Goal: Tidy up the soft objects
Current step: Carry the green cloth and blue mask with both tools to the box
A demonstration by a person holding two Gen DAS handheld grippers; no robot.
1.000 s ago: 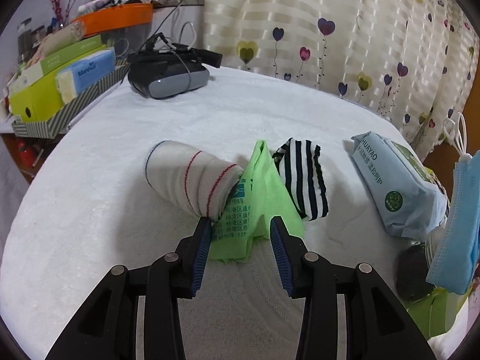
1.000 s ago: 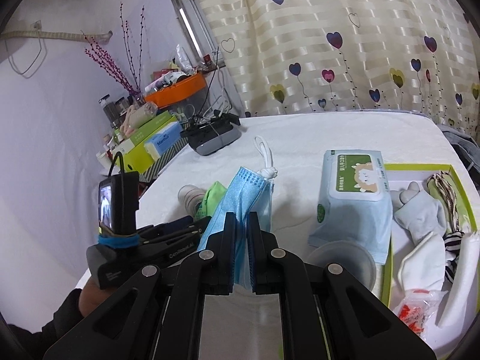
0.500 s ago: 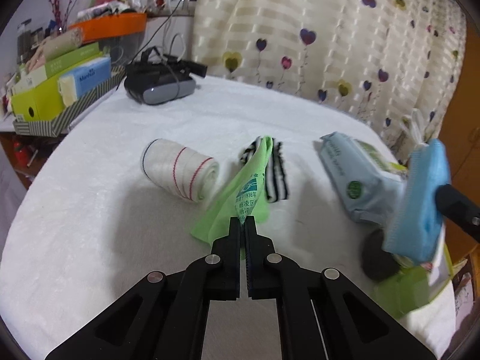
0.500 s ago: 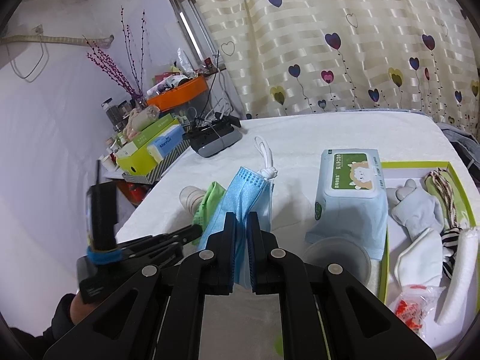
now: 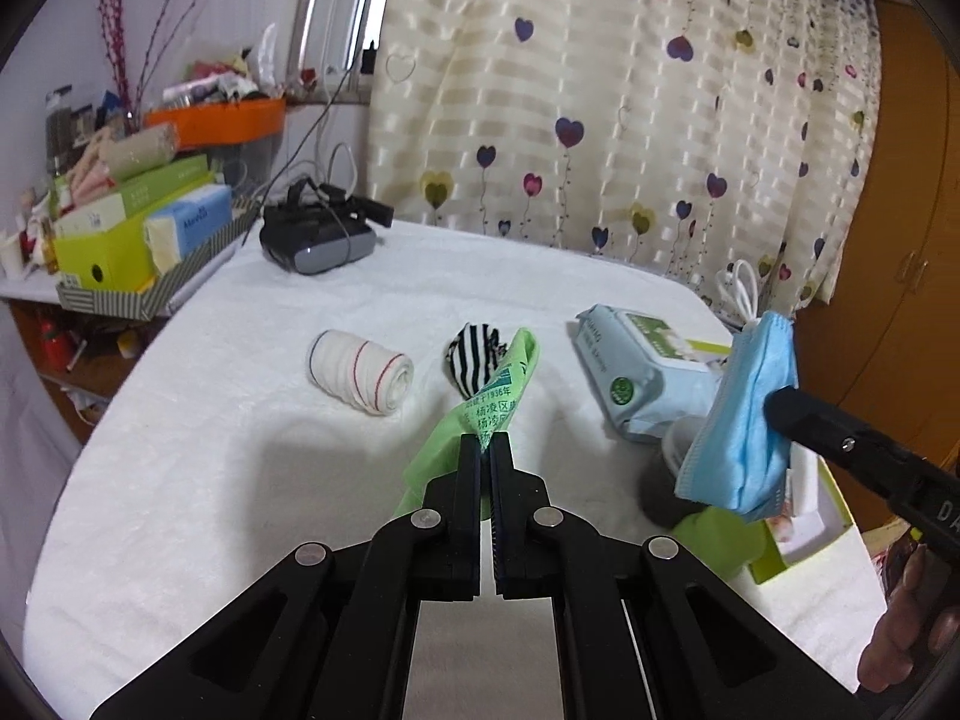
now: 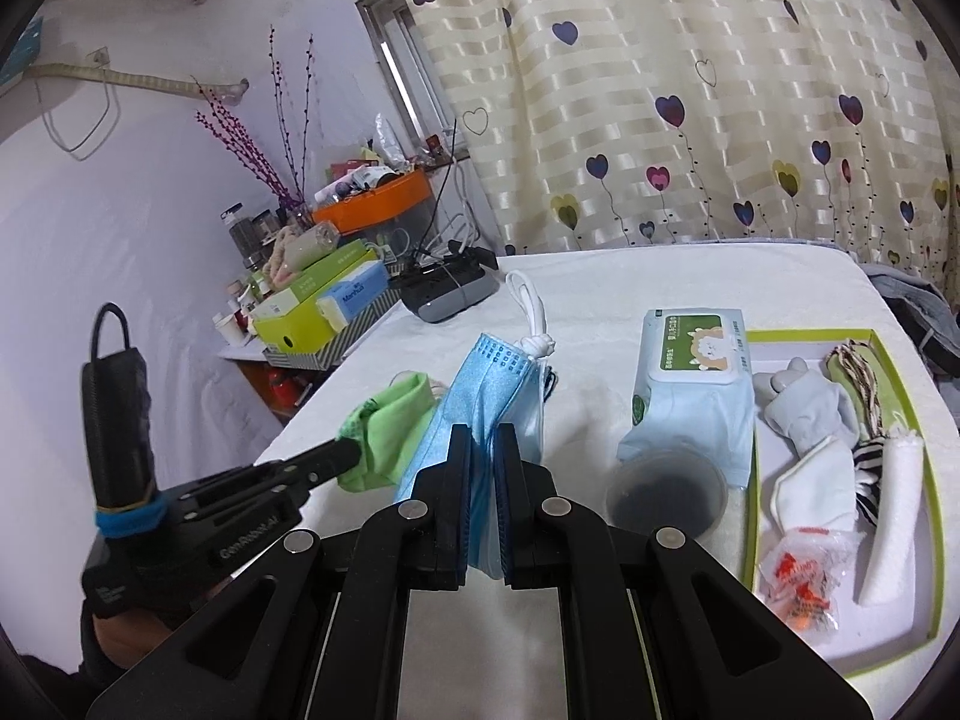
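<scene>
My left gripper [image 5: 486, 444] is shut on a green cloth bag [image 5: 480, 414] and holds it lifted above the white table [image 5: 210, 450]; the bag also shows in the right wrist view [image 6: 390, 426]. My right gripper [image 6: 483, 438] is shut on a folded blue face mask [image 6: 498, 384], also seen in the left wrist view [image 5: 738, 420]. A rolled white sock with red lines [image 5: 363, 369] and a black-and-white striped sock [image 5: 474, 357] lie on the table beyond the left gripper. A green-rimmed tray [image 6: 900, 396] at the right holds several soft items.
A pack of wet wipes [image 6: 690, 384] and a dark round lid [image 6: 666, 492] lie beside the tray. A VR headset [image 5: 318, 237] sits at the table's far left. Boxes in a striped tray [image 5: 132, 240] stand on a shelf to the left. A heart-patterned curtain hangs behind.
My left gripper closed on the green bag and lifted it up from the table. My right gripper still holds the mask and has shifted slightly.
</scene>
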